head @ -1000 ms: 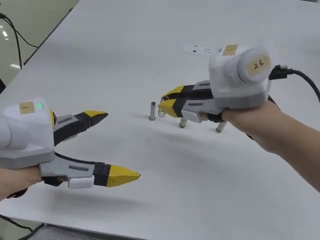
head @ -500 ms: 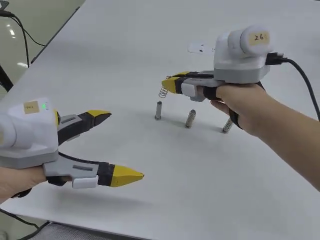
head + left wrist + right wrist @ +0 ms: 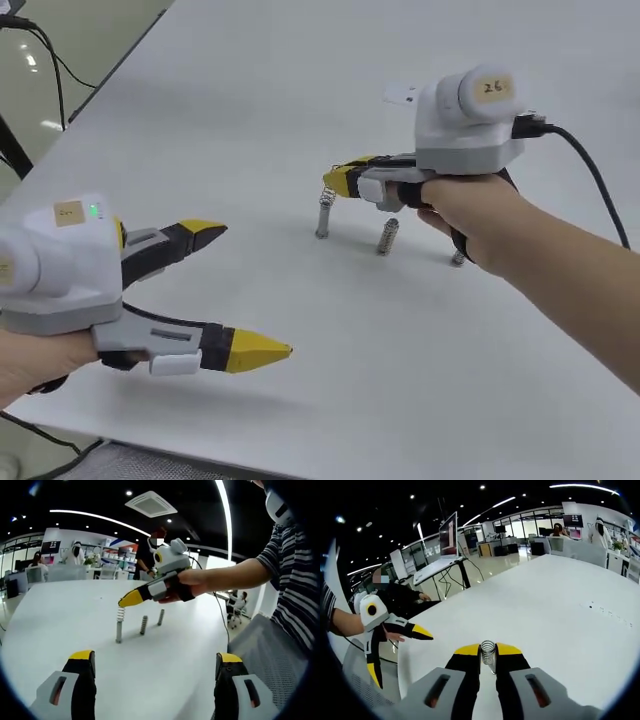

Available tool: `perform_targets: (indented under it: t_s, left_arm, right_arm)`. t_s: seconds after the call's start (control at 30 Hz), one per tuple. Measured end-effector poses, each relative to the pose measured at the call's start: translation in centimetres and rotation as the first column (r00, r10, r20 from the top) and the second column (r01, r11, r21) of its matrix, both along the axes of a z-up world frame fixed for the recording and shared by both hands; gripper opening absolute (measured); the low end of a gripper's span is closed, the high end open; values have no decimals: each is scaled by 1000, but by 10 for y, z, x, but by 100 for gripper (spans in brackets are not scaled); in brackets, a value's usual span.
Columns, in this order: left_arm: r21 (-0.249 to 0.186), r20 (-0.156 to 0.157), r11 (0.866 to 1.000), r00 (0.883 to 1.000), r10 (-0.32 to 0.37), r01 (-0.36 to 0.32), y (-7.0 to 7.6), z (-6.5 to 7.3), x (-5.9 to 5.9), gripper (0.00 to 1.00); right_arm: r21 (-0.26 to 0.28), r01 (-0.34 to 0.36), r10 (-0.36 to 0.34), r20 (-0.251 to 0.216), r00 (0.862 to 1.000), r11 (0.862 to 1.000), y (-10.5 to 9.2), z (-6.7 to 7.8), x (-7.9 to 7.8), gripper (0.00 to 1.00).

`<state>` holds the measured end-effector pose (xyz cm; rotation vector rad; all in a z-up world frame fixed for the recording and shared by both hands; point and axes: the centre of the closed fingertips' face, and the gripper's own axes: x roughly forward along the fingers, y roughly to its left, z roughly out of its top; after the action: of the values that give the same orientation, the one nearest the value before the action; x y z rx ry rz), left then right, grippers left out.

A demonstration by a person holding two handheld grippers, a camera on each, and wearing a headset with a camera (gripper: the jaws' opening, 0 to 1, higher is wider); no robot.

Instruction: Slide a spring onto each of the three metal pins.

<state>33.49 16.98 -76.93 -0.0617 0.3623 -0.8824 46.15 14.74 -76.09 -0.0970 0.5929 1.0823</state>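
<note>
Three metal pins stand upright in a row on the white table. My right gripper (image 3: 331, 184) is shut on a spring (image 3: 325, 199) that sits over the top of the left pin (image 3: 321, 227). In the left gripper view the spring (image 3: 120, 613) covers this pin's (image 3: 118, 632) upper part. The middle pin (image 3: 387, 237) wears a spring. The right pin (image 3: 458, 258) is partly hidden behind the hand. The right gripper view looks down the spring's (image 3: 488, 652) coil between the yellow tips. My left gripper (image 3: 240, 290) hovers open near the table's front left, holding nothing.
A small white label (image 3: 398, 95) lies on the table (image 3: 250, 110) beyond the pins. Cables (image 3: 40, 60) hang off the table's left edge. People and desks fill the office background in both gripper views.
My right gripper lifted the spring from the table beside the left pin and brought it down over that pin's top. The left gripper stayed put and open.
</note>
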Motion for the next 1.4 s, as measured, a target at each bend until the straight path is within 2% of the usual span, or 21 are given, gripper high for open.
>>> perform_targets:
  t_s: [0.17, 0.33, 0.77, 0.87, 1.2, 1.4]
  left_arm:
    - [11, 2, 1000, 1000, 10, -10, 4, -1, 1, 97]
    - [13, 0, 1000, 1000, 9, -9, 4, -1, 0, 97]
    - [19, -8, 1000, 1000, 1, -1, 4, -4, -1, 96]
    - [20, -10, 1000, 1000, 2, -2, 4, -5, -1, 95]
    - [25, -22, 1000, 1000, -3, 3, 3, -8, -3, 95]
    - [30, -23, 1000, 1000, -2, 3, 3, -9, -3, 95]
  right_arm:
    - [-4, -10, 10, 12, 1000, 1000, 3, 0, -1, 8]
    - [-29, -30, 32, 52, 998, 999, 4, 0, -4, 8]
    - [-35, -30, 32, 54, 998, 999, 0, -1, -5, 8]
    - [-29, -31, 32, 42, 999, 999, 0, -3, -3, 8]
    - [-46, -49, 51, 50, 997, 998, 4, -6, -2, 8]
    - [-69, -54, 58, 56, 997, 996, 4, -19, 3, 8]
